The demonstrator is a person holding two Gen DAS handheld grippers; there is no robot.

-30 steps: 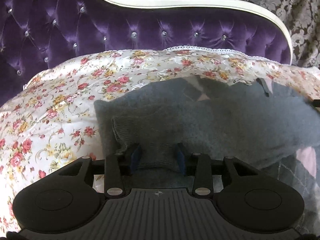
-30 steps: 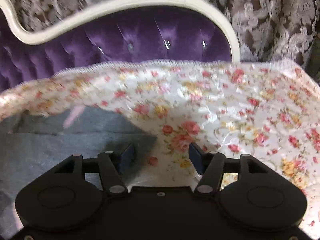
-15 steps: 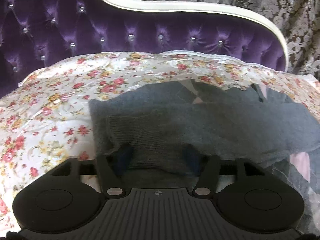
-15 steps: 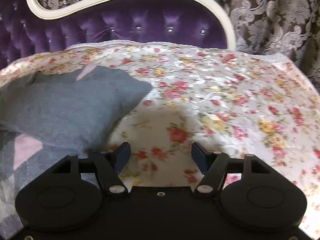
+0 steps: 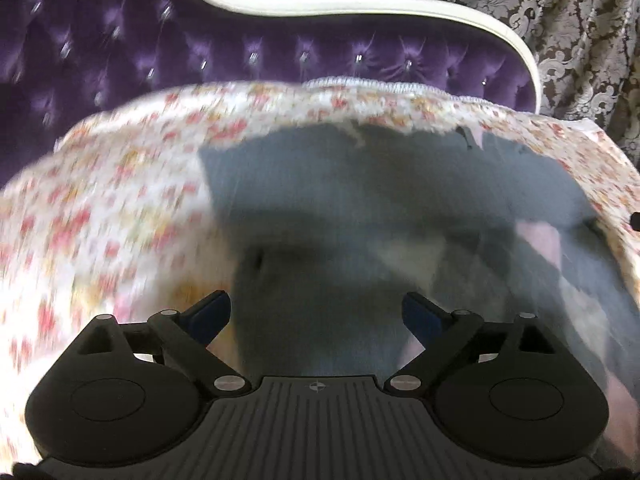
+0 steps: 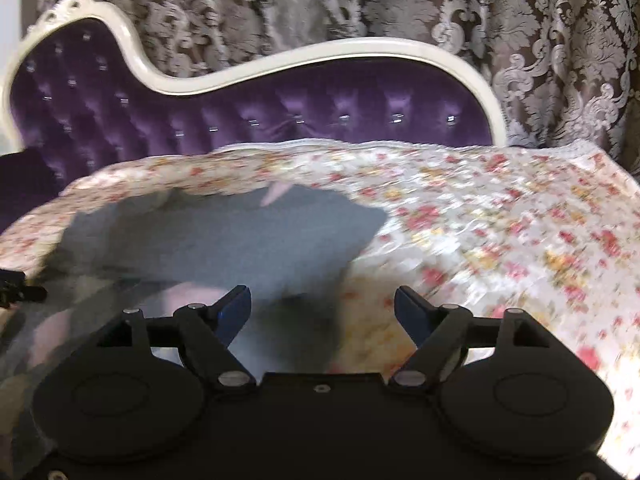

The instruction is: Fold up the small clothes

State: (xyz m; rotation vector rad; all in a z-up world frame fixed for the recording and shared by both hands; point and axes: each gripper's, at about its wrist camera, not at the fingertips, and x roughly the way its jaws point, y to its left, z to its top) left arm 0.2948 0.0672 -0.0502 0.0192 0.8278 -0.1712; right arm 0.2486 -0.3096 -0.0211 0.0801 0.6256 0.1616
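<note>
The grey garment (image 5: 380,208) had been let go by the left gripper (image 5: 316,314), whose jaws, pinched on a fold half a second before, were now spread wide with nothing between them. The right gripper (image 6: 322,308) was likewise held open and empty, drawn back over the garment's near right edge. The garment was left lying on the floral bedspread (image 6: 500,240), below the purple headboard (image 6: 280,116). One fold was judged laid; fresh grasps seemed called for.
</note>
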